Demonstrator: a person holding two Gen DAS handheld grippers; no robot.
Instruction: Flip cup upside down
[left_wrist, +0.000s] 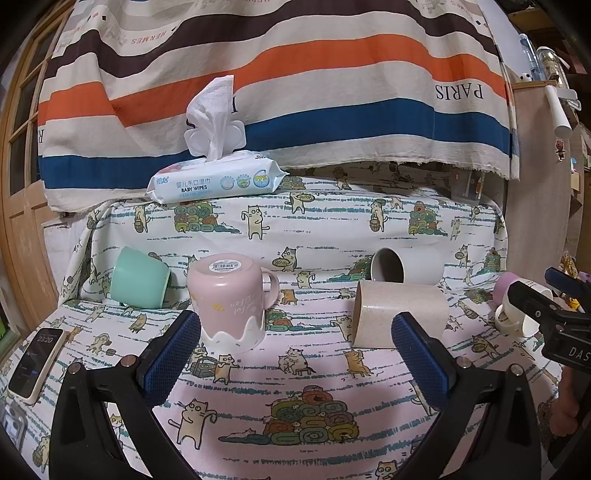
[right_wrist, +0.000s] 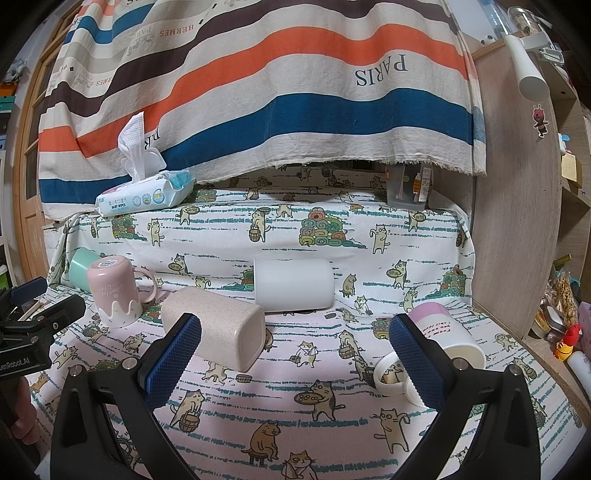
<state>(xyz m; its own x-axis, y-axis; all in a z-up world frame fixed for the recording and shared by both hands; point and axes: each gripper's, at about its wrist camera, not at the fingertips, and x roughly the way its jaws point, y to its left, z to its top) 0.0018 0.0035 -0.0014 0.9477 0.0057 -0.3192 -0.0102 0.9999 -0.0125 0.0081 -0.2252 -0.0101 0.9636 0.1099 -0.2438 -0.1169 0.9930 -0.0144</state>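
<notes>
A pink mug (left_wrist: 229, 299) stands upside down on the cat-print cloth; it also shows in the right wrist view (right_wrist: 114, 291). A beige cup (left_wrist: 397, 317) lies on its side, also seen in the right wrist view (right_wrist: 218, 332). A white cup (left_wrist: 406, 266) lies on its side behind it (right_wrist: 295, 284). A mint cup (left_wrist: 138, 278) leans at the left. A lilac-and-white cup (right_wrist: 448, 332) lies at the right. My left gripper (left_wrist: 295, 358) is open and empty, just in front of the pink mug. My right gripper (right_wrist: 295, 358) is open and empty, between the beige and lilac cups.
A pack of baby wipes (left_wrist: 218, 181) sits on the raised ledge at the back. A phone (left_wrist: 35, 363) lies at the left edge. A small white cup (right_wrist: 389, 374) lies by the lilac one. A wooden panel (right_wrist: 517, 221) stands at the right. A striped cloth hangs behind.
</notes>
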